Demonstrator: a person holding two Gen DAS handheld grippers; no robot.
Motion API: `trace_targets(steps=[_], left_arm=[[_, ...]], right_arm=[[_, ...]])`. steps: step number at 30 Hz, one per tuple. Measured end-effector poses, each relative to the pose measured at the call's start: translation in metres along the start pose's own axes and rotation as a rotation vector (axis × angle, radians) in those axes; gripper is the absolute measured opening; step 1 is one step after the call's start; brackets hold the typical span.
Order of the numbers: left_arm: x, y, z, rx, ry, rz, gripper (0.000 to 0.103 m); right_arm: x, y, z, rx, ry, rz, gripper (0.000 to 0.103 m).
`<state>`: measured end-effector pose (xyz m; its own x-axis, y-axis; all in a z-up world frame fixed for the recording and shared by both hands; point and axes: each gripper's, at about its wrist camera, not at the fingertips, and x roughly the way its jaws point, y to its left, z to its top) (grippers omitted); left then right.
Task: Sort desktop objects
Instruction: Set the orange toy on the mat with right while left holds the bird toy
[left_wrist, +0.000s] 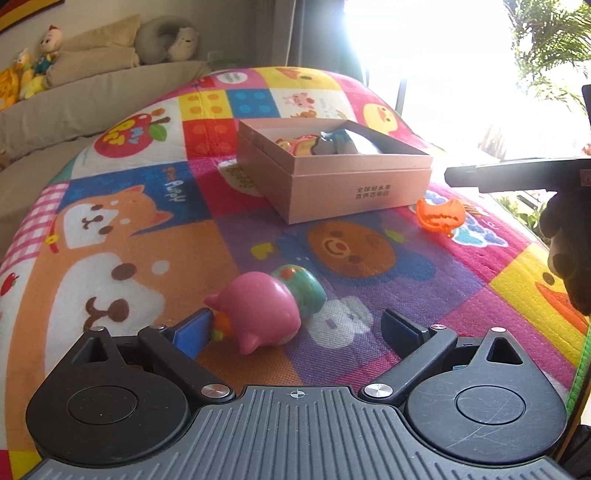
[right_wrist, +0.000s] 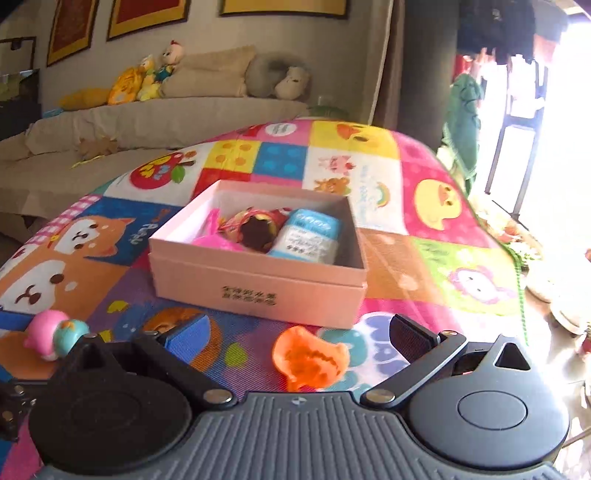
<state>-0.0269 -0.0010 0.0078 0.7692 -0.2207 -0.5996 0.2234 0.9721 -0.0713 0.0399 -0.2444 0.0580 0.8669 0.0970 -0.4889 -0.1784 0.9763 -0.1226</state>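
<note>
Pink toy lies between open left hand-held gripper fingers.

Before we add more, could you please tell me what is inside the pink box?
The pink box holds a blue-and-white packet, a round toy with a dark centre and something bright pink. Anything beneath them is hidden.

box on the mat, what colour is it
Pale pink box, seen best in the right wrist view.
</note>
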Motion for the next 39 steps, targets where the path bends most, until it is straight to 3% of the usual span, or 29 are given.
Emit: trace_targets(steps=[2,4,6,9,16,21,23,24,27,30,35,39], left_arm=[[0.000,0.000,0.000,-0.002,-0.001,0.004,0.100],[0.001,0.002,0.000,-0.018,0.004,0.005,0.100],[0.003,0.005,0.001,-0.039,0.014,0.009,0.100],[0.004,0.010,0.001,-0.070,0.023,0.014,0.100],[0.005,0.013,0.001,-0.092,0.031,0.021,0.101],[0.004,0.015,0.000,-0.107,0.025,0.018,0.102],[0.004,0.017,0.000,-0.115,0.025,0.016,0.102],[0.004,0.017,0.000,-0.117,0.024,0.016,0.102],[0.004,0.018,0.000,-0.122,0.022,0.017,0.102],[0.004,0.018,0.001,-0.121,0.021,0.021,0.102],[0.003,0.011,0.002,-0.090,0.022,-0.013,0.102],[0.003,0.004,0.001,-0.075,0.045,-0.068,0.102]], right_arm=[[0.009,-0.018,0.001,0.044,0.006,-0.086,0.102],[0.019,-0.032,-0.001,0.077,0.049,-0.135,0.089],[0.030,-0.046,-0.006,0.129,0.108,-0.153,0.073],[0.046,-0.053,-0.014,0.163,0.178,-0.134,0.067],[0.050,-0.020,-0.021,0.137,0.192,0.031,0.067],[0.039,0.014,-0.020,0.043,0.171,0.158,0.067],[0.030,0.021,-0.017,0.011,0.135,0.170,0.069],[0.025,0.020,-0.014,0.009,0.109,0.163,0.076],[0.015,0.004,-0.004,0.059,0.049,0.132,0.089],[0.017,-0.021,0.006,0.137,0.031,0.101,0.096],[0.030,-0.037,-0.002,0.257,0.100,0.186,0.098],[0.033,-0.020,-0.013,0.227,0.118,0.227,0.098]])
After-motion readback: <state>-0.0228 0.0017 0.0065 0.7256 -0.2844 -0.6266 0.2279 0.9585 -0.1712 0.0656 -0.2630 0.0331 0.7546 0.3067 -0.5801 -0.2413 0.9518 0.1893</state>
